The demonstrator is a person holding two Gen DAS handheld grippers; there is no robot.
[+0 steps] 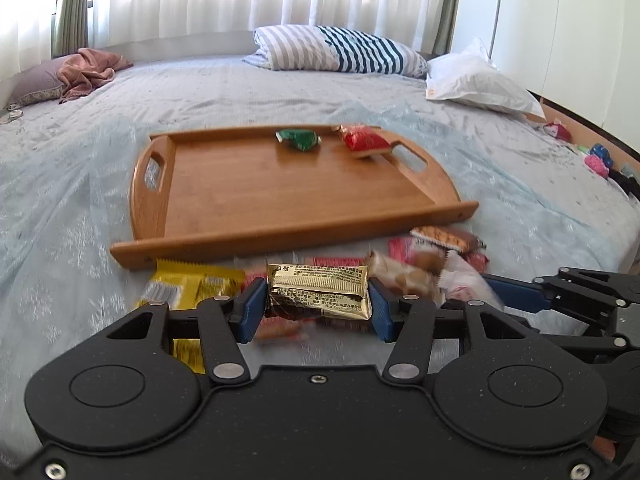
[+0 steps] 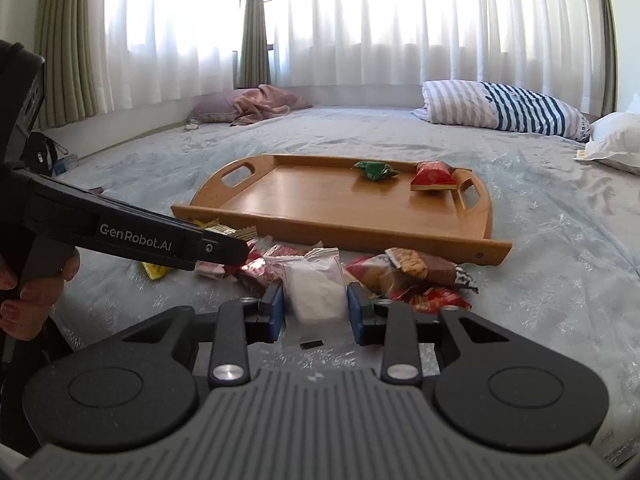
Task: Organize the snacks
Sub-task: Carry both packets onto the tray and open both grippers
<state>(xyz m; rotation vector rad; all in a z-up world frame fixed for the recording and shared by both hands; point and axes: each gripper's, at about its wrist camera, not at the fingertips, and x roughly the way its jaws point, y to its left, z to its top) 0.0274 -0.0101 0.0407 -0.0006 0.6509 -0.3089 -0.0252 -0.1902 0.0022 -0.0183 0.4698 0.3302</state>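
My left gripper (image 1: 317, 312) is shut on a gold snack packet (image 1: 320, 290), held just above the pile of loose snacks (image 1: 432, 248) on the bed. In front of the pile lies a wooden tray (image 1: 280, 240) with a green packet (image 1: 299, 139) and a red packet (image 1: 365, 140) at its far right. My right gripper (image 2: 316, 314) has its blue pads against both sides of a white packet (image 2: 314, 284) at the near edge of the pile (image 2: 416, 268). The tray (image 2: 340, 232), green packet (image 2: 375, 170) and red packet (image 2: 434, 176) also show there. The left gripper (image 2: 240, 248) reaches in from the left.
A yellow packet (image 1: 188, 284) lies left of the gold one. A striped pillow (image 1: 340, 50), a white pillow (image 1: 476, 80) and a pink cloth (image 1: 90, 72) lie at the bed's far side, below the curtains. Small items (image 1: 596, 158) sit along the bed's right edge. A hand (image 2: 24, 300) holds the left gripper's handle.
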